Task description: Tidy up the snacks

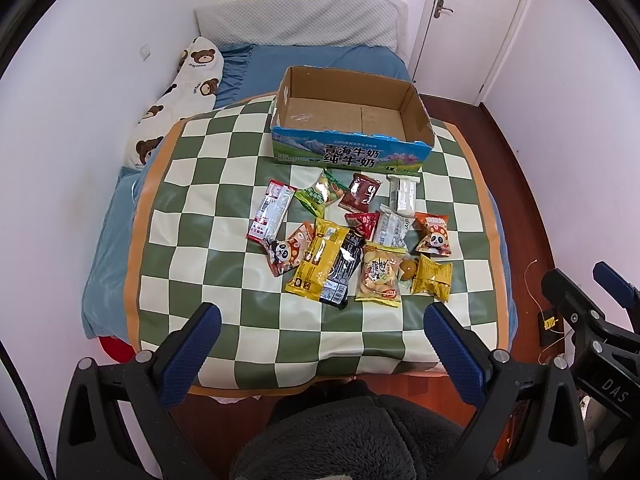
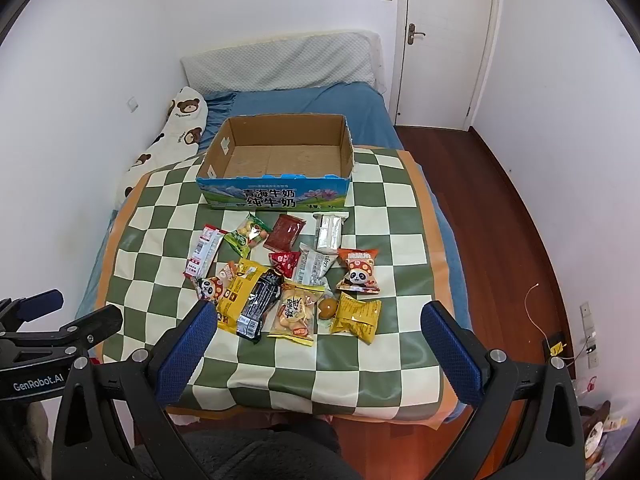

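An open cardboard milk box [image 1: 348, 156] [image 2: 276, 196] stands empty at the far side of a green-and-cream checkered mat [image 1: 224, 200] [image 2: 384, 240]. Several snack packets lie loose in front of it, among them a yellow packet [image 1: 320, 260] [image 2: 240, 292], an orange panda packet [image 1: 434, 236] [image 2: 358, 276] and a silver bar [image 1: 404, 194] [image 2: 330, 232]. My left gripper [image 1: 322, 316] is open above the mat's near part, short of the snacks, holding nothing. My right gripper [image 2: 320, 314] is open and empty too, its left fingertip over the yellow packet's edge.
The mat lies on a bed with a blue sheet [image 1: 312, 58]. A bear-print pillow [image 1: 188, 84] runs along the left wall and a white pillow [image 1: 296, 20] sits at the head. Wooden floor [image 2: 500, 220] and a door [image 2: 444, 40] are to the right. A person's dark fleece [image 1: 352, 436] fills the bottom.
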